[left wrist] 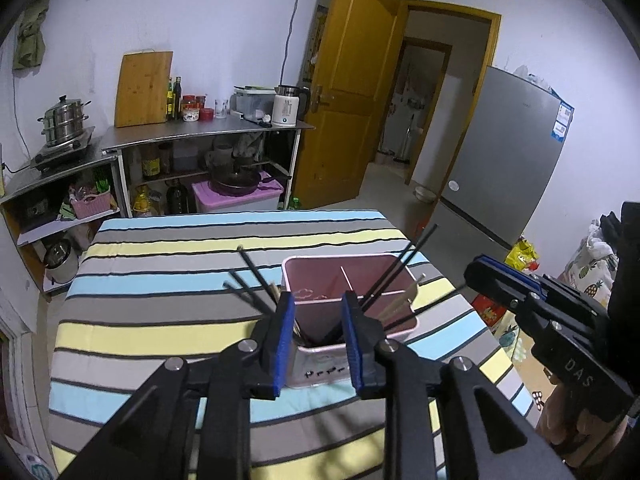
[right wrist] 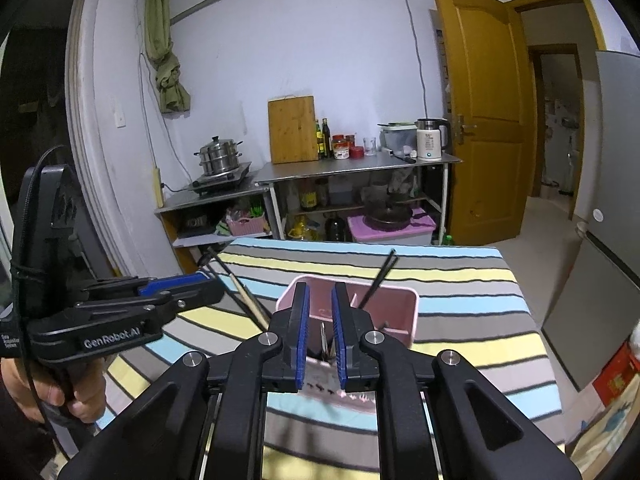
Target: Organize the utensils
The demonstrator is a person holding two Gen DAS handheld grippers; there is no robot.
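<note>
step: both grippers are hanging just in front of the pink bin (left wrist: 352,320) on the striped cloth (left wrist: 160,280); looks like a drop-off is finishing, my read.
utensils: dark chopsticks (left wrist: 394,274) are leaning in the bin's far-right corner; more chopsticks (left wrist: 256,280) are sticking out by its left side, bin hiding their low ends.
left gripper (left wrist: 318,340): jaws standing slightly apart, nothing between them, touching nothing.
right gripper (right wrist: 320,332): jaws a narrow gap apart, gripping nothing; a utensil is showing through the gap, inside the bin.
next: needs a loose utensil to go for; none showing on the cloth, so possibly near done.
</note>
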